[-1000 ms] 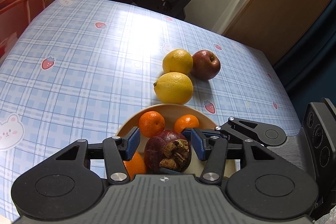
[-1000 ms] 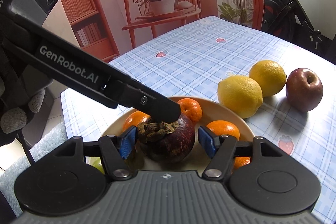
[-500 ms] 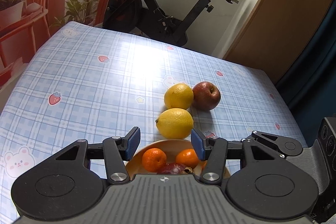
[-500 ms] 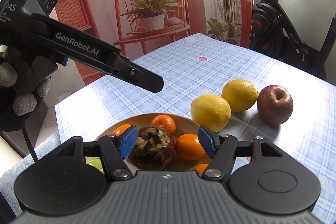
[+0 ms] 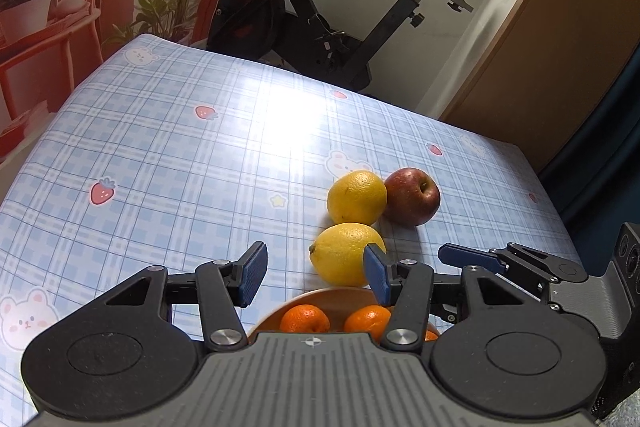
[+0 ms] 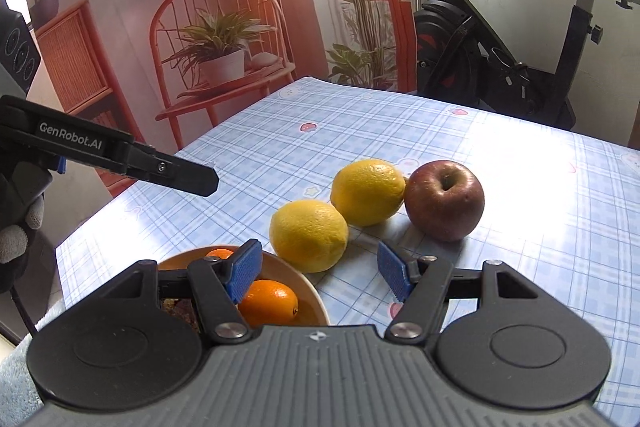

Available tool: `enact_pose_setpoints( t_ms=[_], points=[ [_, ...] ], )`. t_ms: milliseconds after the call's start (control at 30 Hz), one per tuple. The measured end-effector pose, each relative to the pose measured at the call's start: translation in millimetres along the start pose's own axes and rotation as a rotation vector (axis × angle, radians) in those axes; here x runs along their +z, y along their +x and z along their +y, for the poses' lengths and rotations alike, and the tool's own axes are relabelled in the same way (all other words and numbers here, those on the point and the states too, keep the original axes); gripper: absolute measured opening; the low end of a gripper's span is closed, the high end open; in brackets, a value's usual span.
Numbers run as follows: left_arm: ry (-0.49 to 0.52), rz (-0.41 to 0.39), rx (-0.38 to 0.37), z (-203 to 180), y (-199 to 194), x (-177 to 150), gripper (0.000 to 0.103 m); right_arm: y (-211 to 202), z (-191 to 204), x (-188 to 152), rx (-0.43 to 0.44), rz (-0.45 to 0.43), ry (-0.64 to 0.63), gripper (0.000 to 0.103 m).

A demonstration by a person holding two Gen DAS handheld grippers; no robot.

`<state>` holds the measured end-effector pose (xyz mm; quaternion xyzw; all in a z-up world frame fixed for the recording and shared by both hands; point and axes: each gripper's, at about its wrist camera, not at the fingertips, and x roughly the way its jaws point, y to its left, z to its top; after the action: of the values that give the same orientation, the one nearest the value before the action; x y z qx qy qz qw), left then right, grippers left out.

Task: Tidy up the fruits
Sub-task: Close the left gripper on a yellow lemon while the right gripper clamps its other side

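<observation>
Presently, your left gripper (image 5: 316, 277) and right gripper (image 6: 320, 273) stood part open, empty. Lemons (image 6: 309, 235), apple (image 6: 444, 200): frame centre, on cloth (image 6: 520, 235). Tangerines (image 6: 269, 302): bowl (image 6: 314, 301), bottom centre.

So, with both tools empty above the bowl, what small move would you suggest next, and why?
Probably ease the right tool forward and down around the nearest lemon. Its jaws stand open and empty, and that lemon lies on the tablecloth just past the bowl, closer than the second lemon or the apple. The left tool is open too, so it could serve as well.
</observation>
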<state>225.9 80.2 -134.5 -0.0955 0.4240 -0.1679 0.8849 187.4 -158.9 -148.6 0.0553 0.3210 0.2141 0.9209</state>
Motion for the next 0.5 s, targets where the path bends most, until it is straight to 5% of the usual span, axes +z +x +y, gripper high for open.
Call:
enact_pose_setpoints(
  t_ms=[500],
  points=[
    [-0.039,0.053,-0.054,5.3,32.6,14.1,0.055,28.0,1.2,6.6,0.011,0.034,-0.019,0.067]
  ],
)
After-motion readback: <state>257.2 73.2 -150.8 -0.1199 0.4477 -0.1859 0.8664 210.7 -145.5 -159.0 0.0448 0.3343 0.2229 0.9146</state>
